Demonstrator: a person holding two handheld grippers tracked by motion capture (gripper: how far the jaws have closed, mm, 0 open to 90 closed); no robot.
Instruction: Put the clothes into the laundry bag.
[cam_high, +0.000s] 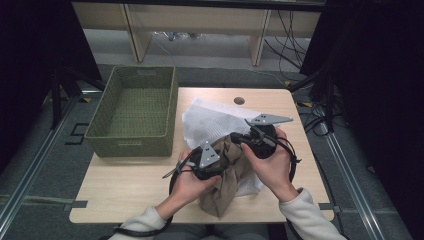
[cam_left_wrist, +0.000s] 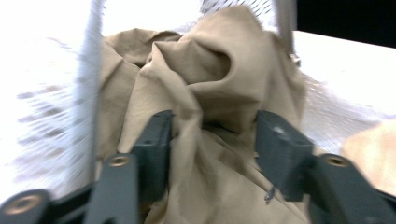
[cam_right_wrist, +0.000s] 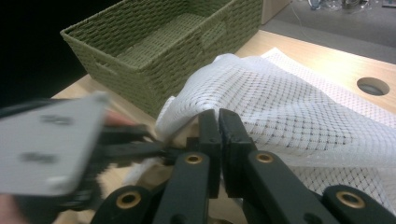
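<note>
My right fingers (cam_right_wrist: 219, 122) pinch the mesh bag (cam_right_wrist: 299, 102); left fingers (cam_left_wrist: 212, 140) stand parted around the tan cloth (cam_left_wrist: 205, 79). Risk: cloth slipping out, lower centre.

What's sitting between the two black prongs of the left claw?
A bunched fold of the tan cloth lies between the jaws of the left claw, seen in the left gripper view; they stand apart around it, with white mesh behind.

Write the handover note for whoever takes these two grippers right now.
Left gripper: jaws apart, astride a bunch of the tan cloth, not pinching it.
Right gripper: shut on the edge of the white mesh bag.
Cloth and bag lie together on the table, in front of the person; the green basket stands empty at the left.
Done: bag edge gripped.
Left: probably working the cloth into the bag.
</note>
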